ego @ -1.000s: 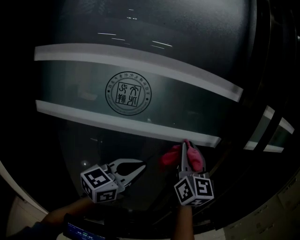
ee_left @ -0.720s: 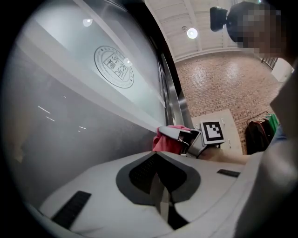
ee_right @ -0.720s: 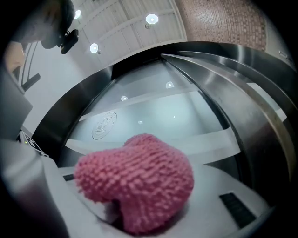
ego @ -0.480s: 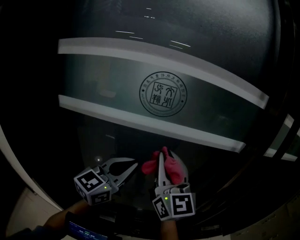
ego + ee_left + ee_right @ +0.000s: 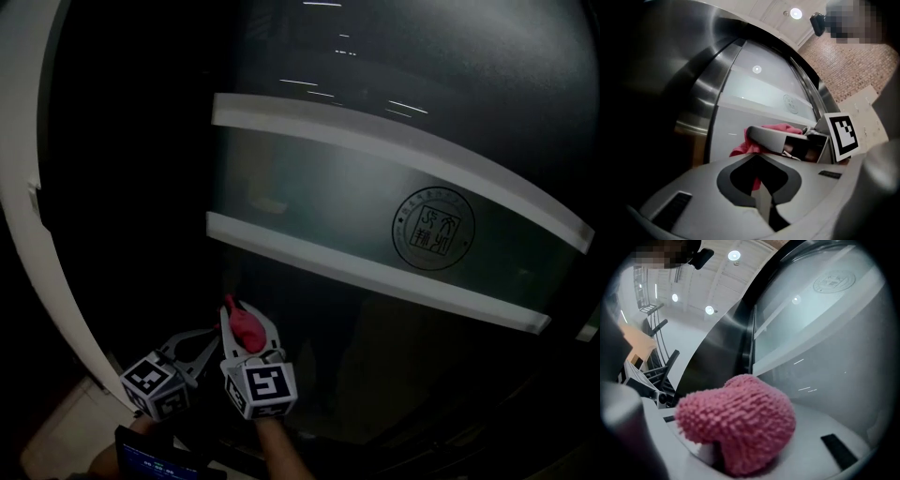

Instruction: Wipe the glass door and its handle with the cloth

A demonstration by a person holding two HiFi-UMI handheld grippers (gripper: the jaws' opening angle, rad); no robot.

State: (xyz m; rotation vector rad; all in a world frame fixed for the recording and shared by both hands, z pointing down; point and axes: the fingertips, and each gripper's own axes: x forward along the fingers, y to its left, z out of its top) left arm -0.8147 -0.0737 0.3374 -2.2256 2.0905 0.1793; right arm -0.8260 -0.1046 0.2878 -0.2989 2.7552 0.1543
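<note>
Fingers (image 5: 829, 425) of my right gripper (image 5: 236, 311) clamped the pink cloth (image 5: 740, 423) close before the glass door (image 5: 375, 216), low at its left edge, while my left gripper (image 5: 194, 349), shut and empty, hung just beside, farther back.

Left gripper (image 5: 208, 339): pale grey plastic jaws, dark inner recess, white cube (image 5: 153, 386) with black square markers at its 7 o'clock. Right gripper (image 5: 242, 323): same grey, matching cube at 6 o'clock. Dark wrist device (image 5: 150, 461), bluish screen.

Bunched pink cloth (image 5: 740, 423) before glass door (image 5: 375, 216)
</note>
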